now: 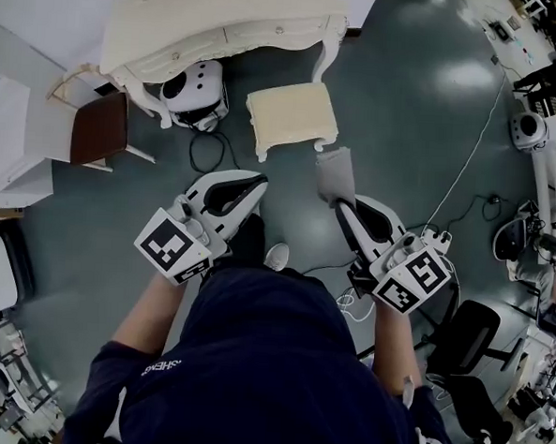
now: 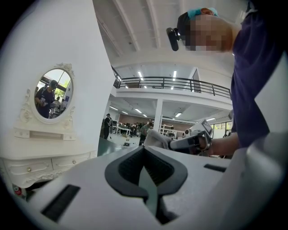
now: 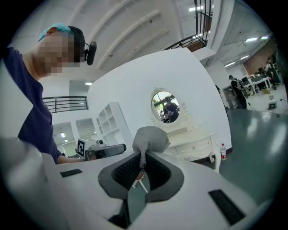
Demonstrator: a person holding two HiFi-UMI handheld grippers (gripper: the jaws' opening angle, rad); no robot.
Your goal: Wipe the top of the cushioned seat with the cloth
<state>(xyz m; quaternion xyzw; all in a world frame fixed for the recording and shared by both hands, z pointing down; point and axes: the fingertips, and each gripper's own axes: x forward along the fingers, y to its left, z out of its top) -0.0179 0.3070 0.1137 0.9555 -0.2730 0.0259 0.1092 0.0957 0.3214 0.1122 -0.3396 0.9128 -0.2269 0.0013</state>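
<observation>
The cream cushioned seat stands on the dark floor in front of me, below the dressing table. My right gripper is shut on a grey cloth, which sticks out past the jaws toward the seat's near right corner without touching it. In the right gripper view the cloth bunches above the closed jaws of the right gripper. My left gripper is shut and holds nothing, level with the right one and just short of the seat. The left gripper view shows its jaws closed, with the cloth off to the right.
A cream dressing table with an oval mirror stands behind the seat. A white round machine and a black cable lie under it. A brown chair is at left, a black office chair at right.
</observation>
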